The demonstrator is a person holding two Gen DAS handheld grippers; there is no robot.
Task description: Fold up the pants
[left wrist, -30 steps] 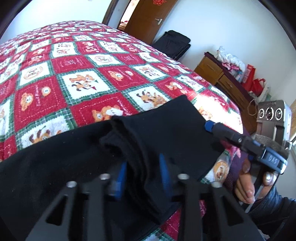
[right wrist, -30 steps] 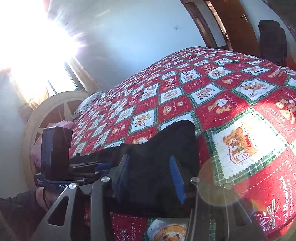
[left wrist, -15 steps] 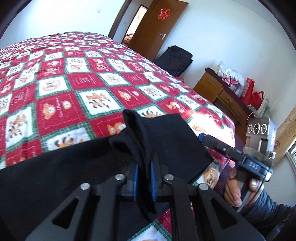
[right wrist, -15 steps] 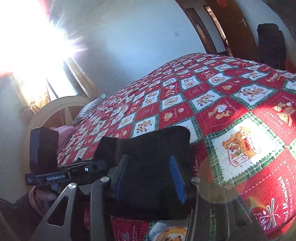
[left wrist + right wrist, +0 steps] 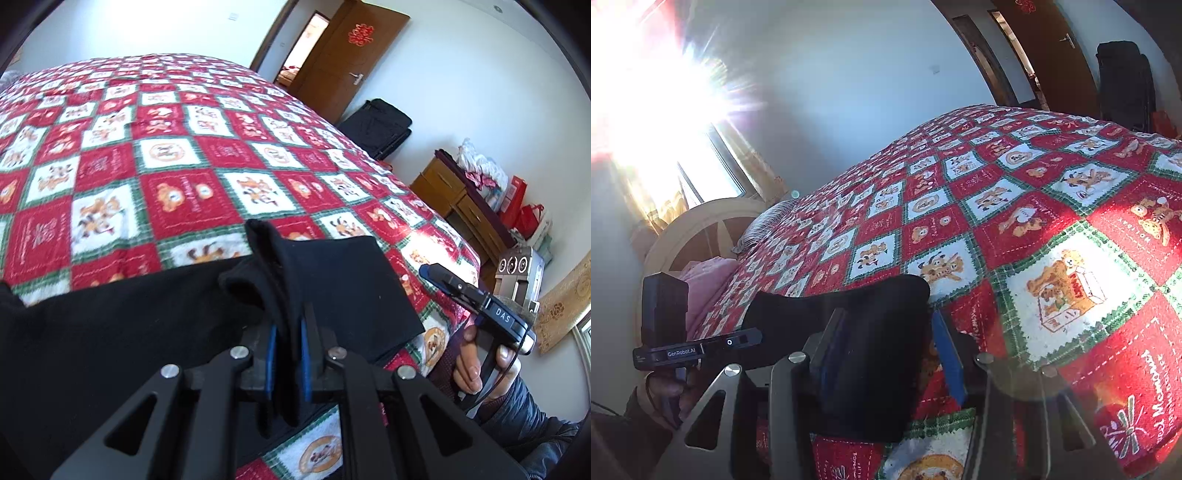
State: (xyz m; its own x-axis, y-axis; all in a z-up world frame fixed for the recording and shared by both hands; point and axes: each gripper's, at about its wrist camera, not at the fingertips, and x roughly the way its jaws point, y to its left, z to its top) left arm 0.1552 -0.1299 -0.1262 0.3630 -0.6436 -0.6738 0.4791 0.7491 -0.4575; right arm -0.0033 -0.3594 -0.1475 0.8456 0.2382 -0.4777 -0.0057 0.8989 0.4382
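Pants, black, lie across the near edge of the bed, on the red, white and green checked blanket with bear pictures. My left claw is pressed together on a raised fold of the pants: the blue pads pinch the cloth between them, and the pinched ridge stands up just ahead of the tips. To the left of this claw the dark cloth spreads flat and wide; to its right a flat rectangular part of the pants reaches toward the bed corner.

In the left wrist view my right claw is seen to the right of the left one, apart from it, with its blue tip just past the edge of the cloth. A hand holds its handle. In the right wrist view the right claw is about half spread, with the end of the pants between its pads. The left pad lies against the cloth, but the right pad looks a little apart from it, so I cannot tell if this claw really grips. The left claw shows to the left of it, at the same dark cloth.

Beyond the claws, far across the bed, a brown door stands open, and a black suitcase leans on the wall.
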